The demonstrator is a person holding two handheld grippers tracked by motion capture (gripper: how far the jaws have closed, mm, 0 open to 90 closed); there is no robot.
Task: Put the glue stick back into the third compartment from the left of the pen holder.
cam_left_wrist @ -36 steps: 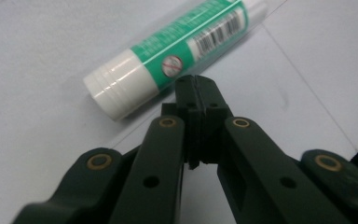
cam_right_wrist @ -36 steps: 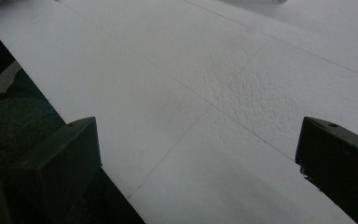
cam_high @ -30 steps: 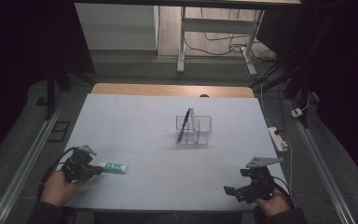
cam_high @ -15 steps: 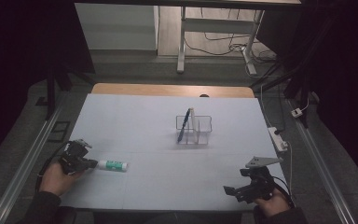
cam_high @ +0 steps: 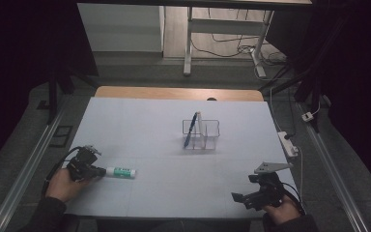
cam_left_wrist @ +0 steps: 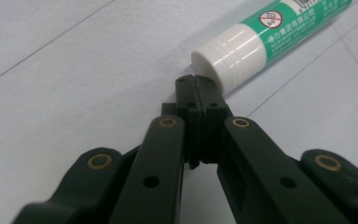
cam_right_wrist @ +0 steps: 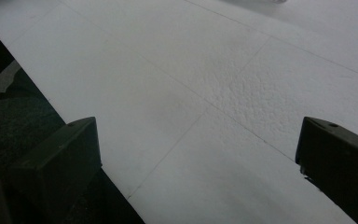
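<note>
At the left, my left gripper [cam_left_wrist: 196,86] has its matte black jaws pressed together with nothing between them, tips right at the white ribbed cap of the glue stick [cam_high: 121,171]. The glue stick is a smooth cylinder, green-labelled with printed characters and a small red prohibition sign, lying flat on the pale, finely pebbled table cover [cam_high: 140,130] near the table's left front edge, just beside my tips. Farther across stands a clear divided holder [cam_high: 202,135] with a dark pen [cam_high: 190,129] leaning in it. At the right front, my right gripper [cam_high: 239,198] holds its blocky jaws wide apart over bare cover, empty.
</note>
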